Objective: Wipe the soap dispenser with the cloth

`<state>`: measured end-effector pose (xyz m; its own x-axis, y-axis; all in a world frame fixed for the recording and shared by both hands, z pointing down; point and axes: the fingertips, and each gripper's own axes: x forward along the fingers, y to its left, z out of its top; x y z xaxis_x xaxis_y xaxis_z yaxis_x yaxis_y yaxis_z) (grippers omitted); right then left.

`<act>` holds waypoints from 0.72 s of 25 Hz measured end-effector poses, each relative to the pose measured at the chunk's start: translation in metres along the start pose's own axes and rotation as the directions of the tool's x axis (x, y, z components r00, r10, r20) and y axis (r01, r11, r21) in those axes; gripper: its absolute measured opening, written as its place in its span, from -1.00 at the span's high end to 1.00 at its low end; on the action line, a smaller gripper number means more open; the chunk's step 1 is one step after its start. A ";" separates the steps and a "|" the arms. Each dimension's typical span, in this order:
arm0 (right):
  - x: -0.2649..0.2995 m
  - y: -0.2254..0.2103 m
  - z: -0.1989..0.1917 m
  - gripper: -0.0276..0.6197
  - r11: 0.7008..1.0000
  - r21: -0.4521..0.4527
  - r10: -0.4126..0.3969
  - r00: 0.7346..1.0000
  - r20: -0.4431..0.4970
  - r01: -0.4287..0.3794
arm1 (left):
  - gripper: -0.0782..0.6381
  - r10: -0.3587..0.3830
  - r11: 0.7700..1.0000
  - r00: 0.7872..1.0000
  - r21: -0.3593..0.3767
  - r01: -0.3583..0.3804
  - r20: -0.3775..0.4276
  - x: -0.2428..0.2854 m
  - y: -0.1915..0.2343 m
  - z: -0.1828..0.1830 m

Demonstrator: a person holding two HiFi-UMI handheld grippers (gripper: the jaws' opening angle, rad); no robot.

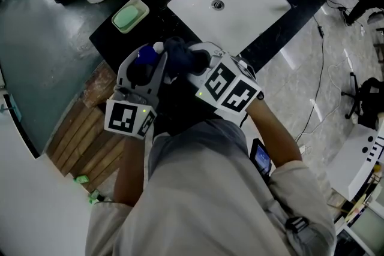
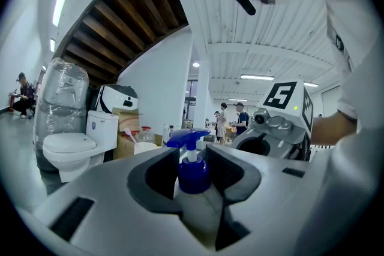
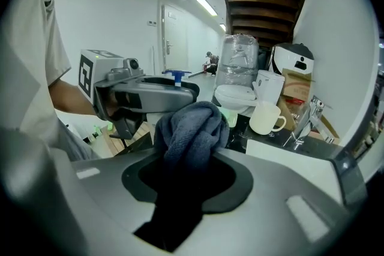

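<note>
My left fingers (image 2: pixel 114 201) clamp the rigid, probably slippery soap dispenser (image 2: pixel 193 174) by its body below the pump, while my right fingers (image 3: pixel 282 189) pinch the soft, limp cloth (image 3: pixel 191 129) bunched near it.

Most of soap dispenser (image 2: pixel 193 175) hidden in left tool (image 2: pixel 195 159); cloth (image 3: pixel 192 129) contact w/ it unclear.

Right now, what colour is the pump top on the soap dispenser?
Blue. The pump top shows best in the left gripper view.

no readable text, label, brand or number on anything
</note>
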<state>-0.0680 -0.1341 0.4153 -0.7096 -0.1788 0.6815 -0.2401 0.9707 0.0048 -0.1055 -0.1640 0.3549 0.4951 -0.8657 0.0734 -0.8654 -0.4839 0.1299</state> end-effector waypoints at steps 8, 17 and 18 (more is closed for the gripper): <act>0.009 -0.008 -0.006 0.55 1.000 -0.003 -0.012 1.000 -0.023 0.012 | 0.40 -0.002 1.000 1.000 0.000 0.002 -0.001 0.000 0.000 -0.001; 0.017 -0.013 -0.015 0.55 0.999 -0.026 -0.028 0.998 -0.062 0.026 | 0.40 -0.007 1.000 1.000 -0.001 0.007 -0.002 0.000 -0.001 -0.001; 0.018 -0.014 -0.016 0.55 0.999 -0.024 -0.027 0.998 -0.065 0.026 | 0.40 -0.007 1.000 1.000 0.000 0.007 -0.002 0.001 -0.001 -0.001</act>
<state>-0.0669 -0.1483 0.4390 -0.6582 -0.1945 0.7273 -0.2427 0.9693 0.0397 -0.1041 -0.1637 0.3560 0.5017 -0.8618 0.0748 -0.8617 -0.4904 0.1303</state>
